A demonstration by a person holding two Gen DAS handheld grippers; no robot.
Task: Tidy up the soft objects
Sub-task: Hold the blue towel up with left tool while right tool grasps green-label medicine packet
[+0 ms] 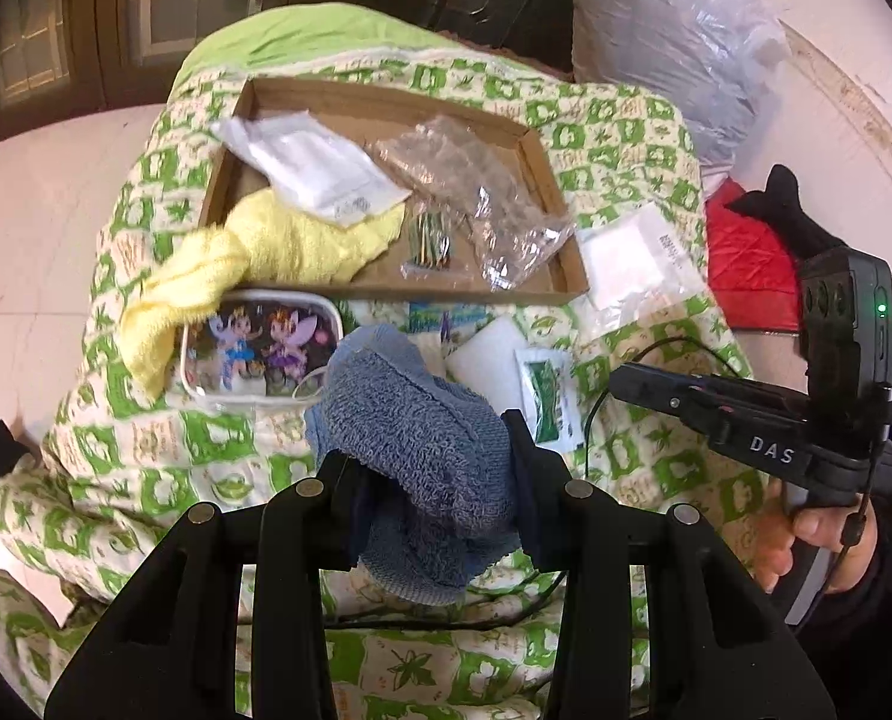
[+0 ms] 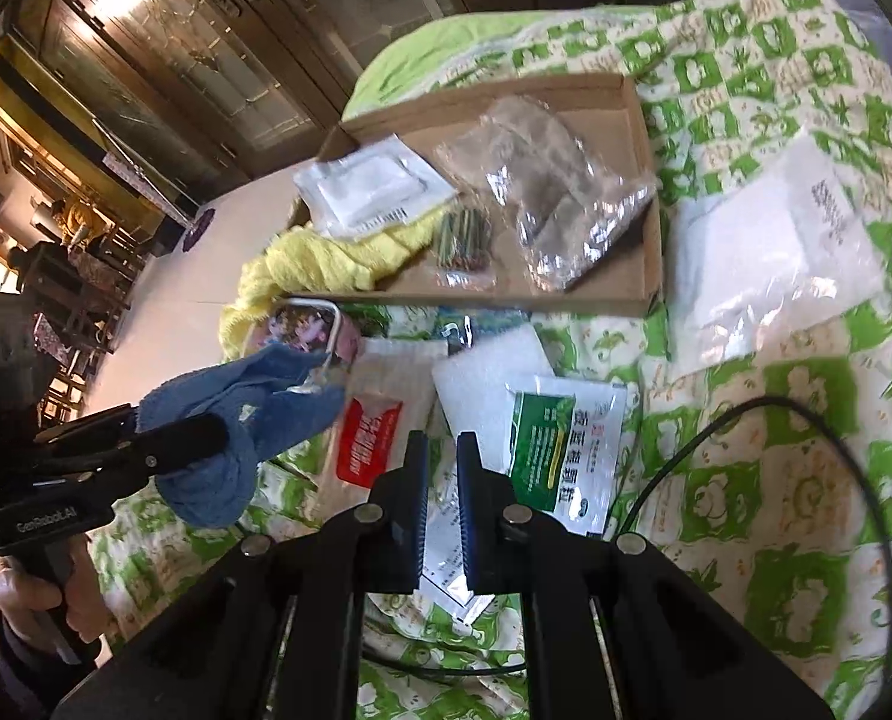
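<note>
**Left wrist view: blue towel held above the quilt**

A green-patterned quilt (image 1: 626, 138) is seen spread wide. At twelve o'clock a cardboard tray (image 1: 557, 192) is set on it, a yellow towel (image 1: 278, 246) draped over its edge. The blue towel (image 1: 410, 450) is clamped by the left gripper (image 1: 425, 456). The right gripper (image 2: 443, 510) is seen closed, nothing gripped.
</note>
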